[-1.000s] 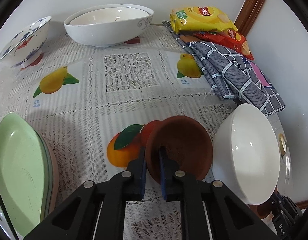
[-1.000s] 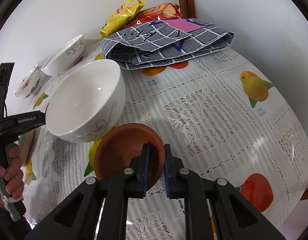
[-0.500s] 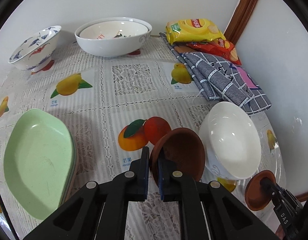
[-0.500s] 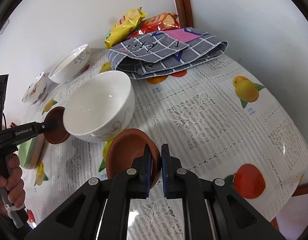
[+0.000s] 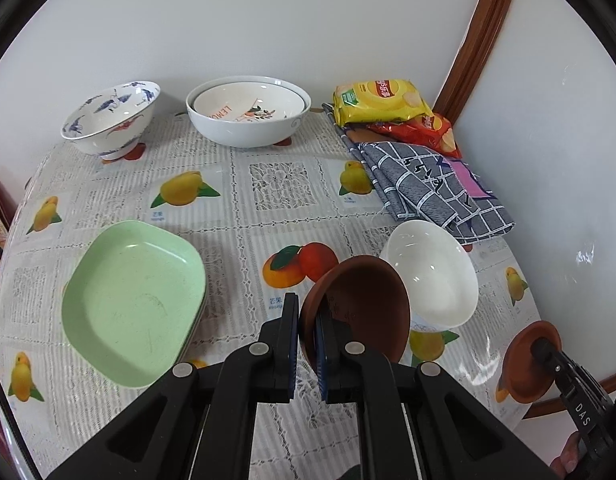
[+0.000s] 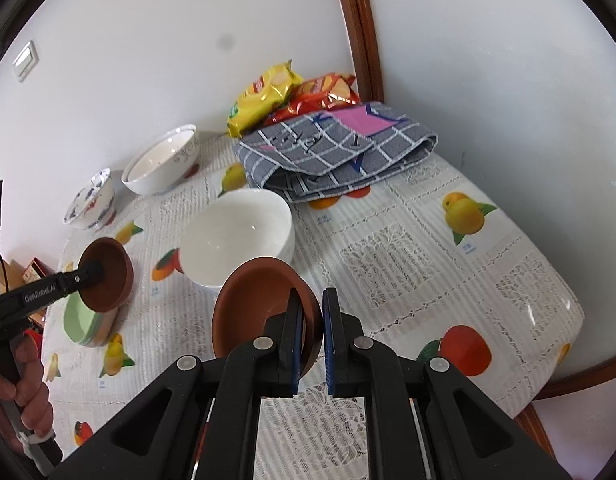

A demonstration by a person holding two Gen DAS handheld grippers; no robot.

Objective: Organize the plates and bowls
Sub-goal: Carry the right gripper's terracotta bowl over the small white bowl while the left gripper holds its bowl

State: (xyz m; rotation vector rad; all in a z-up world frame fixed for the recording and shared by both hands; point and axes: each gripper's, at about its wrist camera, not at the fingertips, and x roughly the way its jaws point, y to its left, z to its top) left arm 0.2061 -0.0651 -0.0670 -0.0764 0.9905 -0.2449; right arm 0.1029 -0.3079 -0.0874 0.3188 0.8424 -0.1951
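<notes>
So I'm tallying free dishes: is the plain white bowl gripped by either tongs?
No, the plain white bowl sits free on the tablecloth; each of the tongs pinches a brown saucer instead.

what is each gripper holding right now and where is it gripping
Each holds a brown dish by its rim: left gripper holds the left dish, right gripper holds the right dish.

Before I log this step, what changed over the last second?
Both grippers rose off the table: the left gripper lifted its brown dish, the right gripper its brown dish. Both grips stayed shut. The white bowl and green plates stayed put.
</notes>
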